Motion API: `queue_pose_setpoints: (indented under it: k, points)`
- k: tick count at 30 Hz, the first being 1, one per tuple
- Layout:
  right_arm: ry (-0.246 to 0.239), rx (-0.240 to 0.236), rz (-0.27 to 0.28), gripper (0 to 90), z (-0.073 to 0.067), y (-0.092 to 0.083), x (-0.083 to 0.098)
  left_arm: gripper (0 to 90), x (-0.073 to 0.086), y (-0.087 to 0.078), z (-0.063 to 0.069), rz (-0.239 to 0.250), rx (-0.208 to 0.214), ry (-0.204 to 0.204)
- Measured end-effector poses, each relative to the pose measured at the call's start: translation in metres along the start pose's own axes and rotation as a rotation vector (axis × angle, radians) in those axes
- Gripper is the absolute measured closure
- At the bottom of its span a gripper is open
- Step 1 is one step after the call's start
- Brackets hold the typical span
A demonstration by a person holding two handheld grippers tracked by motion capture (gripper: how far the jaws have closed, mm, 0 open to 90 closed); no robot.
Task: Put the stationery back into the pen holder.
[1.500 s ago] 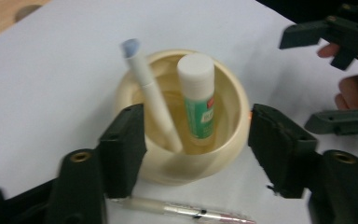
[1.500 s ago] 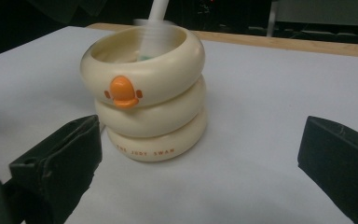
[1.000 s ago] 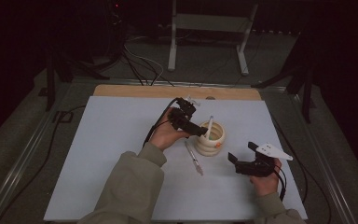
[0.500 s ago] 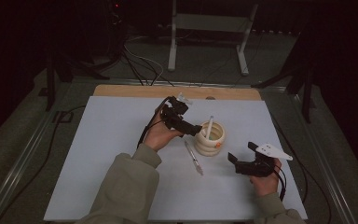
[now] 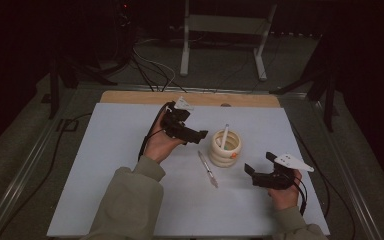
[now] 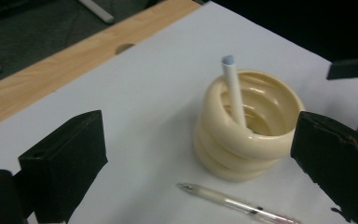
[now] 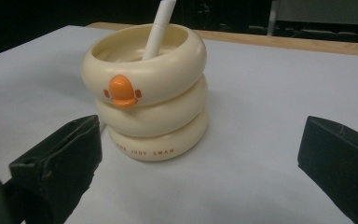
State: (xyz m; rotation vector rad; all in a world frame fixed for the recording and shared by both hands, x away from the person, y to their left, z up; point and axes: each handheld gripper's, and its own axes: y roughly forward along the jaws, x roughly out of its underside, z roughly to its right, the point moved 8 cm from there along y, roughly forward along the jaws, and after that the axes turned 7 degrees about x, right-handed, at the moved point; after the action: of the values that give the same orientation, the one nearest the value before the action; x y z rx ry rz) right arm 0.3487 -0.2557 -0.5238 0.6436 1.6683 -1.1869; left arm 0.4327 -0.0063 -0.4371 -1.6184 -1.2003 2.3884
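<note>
Between the spread, empty left tongs [image 6: 200, 154] stands the pen holder [image 6: 247, 126]; a loose pen [image 6: 237, 205] lies below. The right tongs [image 7: 200, 172] are spread too. A careless reach may topple the holder.

Pen [image 5: 224, 136] in holder [image 5: 225, 155], another [image 5: 208, 169] beside

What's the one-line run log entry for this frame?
left tool: open, jaws just opened, nothing between | right tool: open, empty | white pen: standing in cream holder | clear pen: lying on table beside holder

Cream holder [image 7: 149, 93], orange beak [image 7: 121, 91]
</note>
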Motion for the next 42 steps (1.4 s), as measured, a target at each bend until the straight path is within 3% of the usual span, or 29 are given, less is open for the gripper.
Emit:
queue_pose_setpoints:
  k: [3, 4, 8, 20, 25, 32, 38, 42]
  points:
    - [0.001, 0.0, -0.001, 0.3, 0.0, 0.0, 0.0, 1.8, 0.001, -0.003, -0.003, 0.006, -0.016, -0.002]
    - [-0.001, 0.0, -0.001, 0.3, 0.0, 0.0, 0.0, 1.1, 0.006, -0.011, -0.009, 0.027, -0.04, -0.009]
    - [0.0, 0.001, 0.0, 0.3, 0.0, 0.0, 0.0, 1.1, 0.015, -0.022, -0.015, 0.056, -0.07, -0.02]
    - [-0.003, 0.004, 0.0, 0.3, 0.0, 0.0, 0.0, 1.1, 0.047, -0.052, -0.029, 0.146, -0.096, -0.051]
    - [-0.002, 0.005, -0.002, 0.2, 0.0, 0.0, 0.001, 0.4, 0.06, -0.064, -0.033, 0.154, -0.116, -0.043]
    - [-0.005, 0.007, -0.003, 0.3, 0.0, 0.001, 0.001, 0.4, 0.078, -0.079, -0.039, 0.197, -0.14, -0.069]
    - [-0.003, 0.009, -0.003, 0.3, 0.0, 0.001, 0.001, 0.4, 0.103, -0.09, -0.048, 0.252, -0.173, -0.11]
    - [-0.005, 0.009, -0.004, 0.3, 0.0, 0.001, 0.001, 0.4, 0.119, -0.099, -0.052, 0.273, -0.209, -0.11]
